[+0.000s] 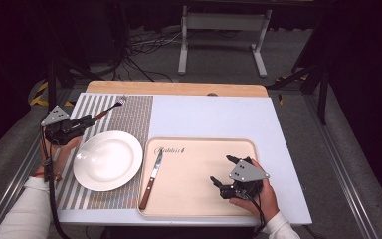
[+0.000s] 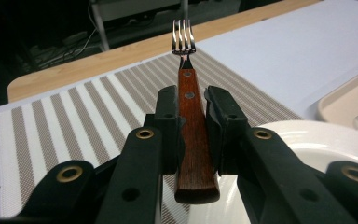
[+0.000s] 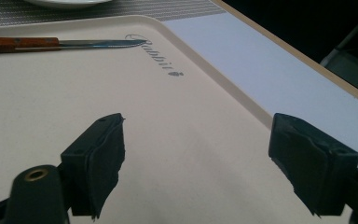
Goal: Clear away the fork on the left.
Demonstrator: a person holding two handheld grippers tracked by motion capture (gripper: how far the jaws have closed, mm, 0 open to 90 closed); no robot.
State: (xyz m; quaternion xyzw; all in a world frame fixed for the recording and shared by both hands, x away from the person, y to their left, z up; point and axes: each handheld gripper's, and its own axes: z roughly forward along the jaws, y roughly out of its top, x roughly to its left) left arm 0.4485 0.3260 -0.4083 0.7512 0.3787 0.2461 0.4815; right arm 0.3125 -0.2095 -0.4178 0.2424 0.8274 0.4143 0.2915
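Observation:
A fork (image 2: 189,107) with a brown wooden handle and steel tines is clamped between the jaws of my left gripper (image 2: 193,121). In the high view the left gripper (image 1: 79,122) hovers at the left edge of the striped placemat (image 1: 134,112), just beyond a white plate (image 1: 107,160), and the fork (image 1: 110,107) points away and to the right. My right gripper (image 1: 221,172) rests over the beige tray (image 1: 199,199) with its jaws wide apart and nothing between them. A wooden-handled knife (image 1: 152,178) lies along the tray's left side; the right gripper view shows the knife (image 3: 51,44) at the top left.
A white board (image 1: 219,114) covers the wooden tabletop (image 1: 179,88). The tray (image 3: 177,140) bears a printed word near its far edge. Beyond the table stand a metal frame (image 1: 224,35) and cables on the floor.

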